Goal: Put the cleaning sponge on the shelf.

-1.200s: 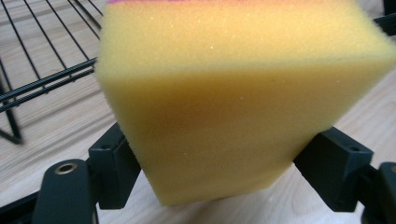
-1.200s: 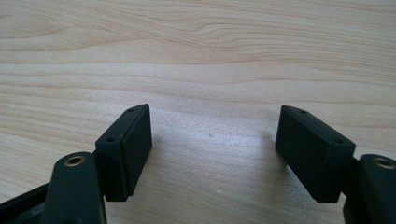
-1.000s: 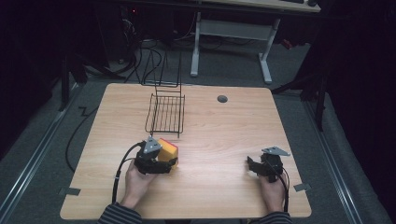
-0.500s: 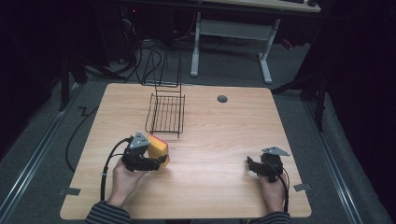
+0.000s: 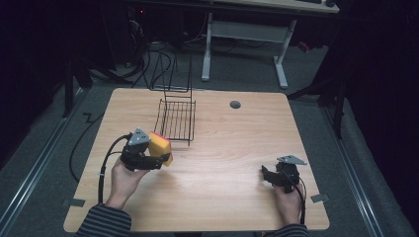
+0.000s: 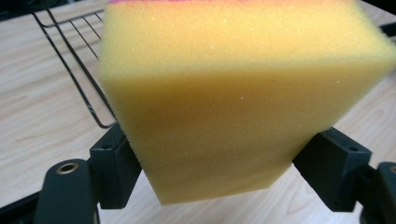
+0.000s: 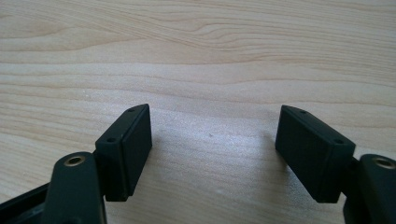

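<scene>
A yellow sponge (image 5: 161, 147) with a pink top layer is clamped between the jaws of my left gripper (image 5: 157, 158), held just above the table left of centre. In the left gripper view the sponge (image 6: 233, 93) is tilted, and both black pads press its sides. A black wire rack (image 5: 177, 120) stands right behind the sponge; its corner (image 6: 88, 93) appears close at the left. Near the table's front right my right gripper (image 5: 266, 176) rests low over bare wood, and its jaws (image 7: 212, 154) stand wide apart with nothing between them.
The wooden table (image 5: 222, 143) has a round grey grommet (image 5: 235, 104) at the back right. A cable (image 5: 106, 158) trails from the left gripper over the table's left edge. Behind the table are desk legs (image 5: 281, 64) and cables on the floor.
My left gripper has carried the sponge a little to the left and turned it. The right gripper has stayed in place.
</scene>
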A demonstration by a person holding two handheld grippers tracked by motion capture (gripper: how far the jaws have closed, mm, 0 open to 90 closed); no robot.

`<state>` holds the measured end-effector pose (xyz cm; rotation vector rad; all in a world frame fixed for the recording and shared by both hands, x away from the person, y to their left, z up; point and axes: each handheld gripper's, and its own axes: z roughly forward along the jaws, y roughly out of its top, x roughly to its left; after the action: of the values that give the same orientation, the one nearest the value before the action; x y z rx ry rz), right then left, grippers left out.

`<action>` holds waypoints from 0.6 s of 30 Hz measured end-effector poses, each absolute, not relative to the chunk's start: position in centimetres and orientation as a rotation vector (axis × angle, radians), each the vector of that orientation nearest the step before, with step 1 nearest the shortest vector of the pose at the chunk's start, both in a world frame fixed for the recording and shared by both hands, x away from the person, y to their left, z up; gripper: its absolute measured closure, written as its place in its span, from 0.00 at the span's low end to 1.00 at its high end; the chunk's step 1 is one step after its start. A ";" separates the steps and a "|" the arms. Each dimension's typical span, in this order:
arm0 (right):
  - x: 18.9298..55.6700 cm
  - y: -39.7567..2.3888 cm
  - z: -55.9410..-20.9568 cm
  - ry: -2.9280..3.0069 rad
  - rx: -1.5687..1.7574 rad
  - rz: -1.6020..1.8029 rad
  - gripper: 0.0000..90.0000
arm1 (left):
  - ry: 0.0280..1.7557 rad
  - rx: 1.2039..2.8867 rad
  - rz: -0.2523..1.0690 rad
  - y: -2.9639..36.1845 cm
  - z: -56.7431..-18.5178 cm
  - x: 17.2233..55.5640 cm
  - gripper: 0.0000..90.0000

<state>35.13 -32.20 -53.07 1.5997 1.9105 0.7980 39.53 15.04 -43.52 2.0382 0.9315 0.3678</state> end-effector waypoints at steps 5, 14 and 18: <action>35.1 -32.2 -53.1 1.910 1.599 0.797 0.30 | 0.947 2.032 0.414 15.4 -42.7 40.4 0.26; 35.1 -32.2 -53.1 1.910 1.599 0.798 0.31 | 0.955 2.032 0.429 14.9 -42.1 42.3 0.26; 35.1 -32.2 -53.1 1.909 1.598 0.797 0.31 | 0.956 2.032 0.433 14.5 -42.0 43.2 0.26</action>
<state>35.13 -32.19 -53.08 1.5981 1.9089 0.7970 43.15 14.54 -41.96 2.0315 0.9564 0.4335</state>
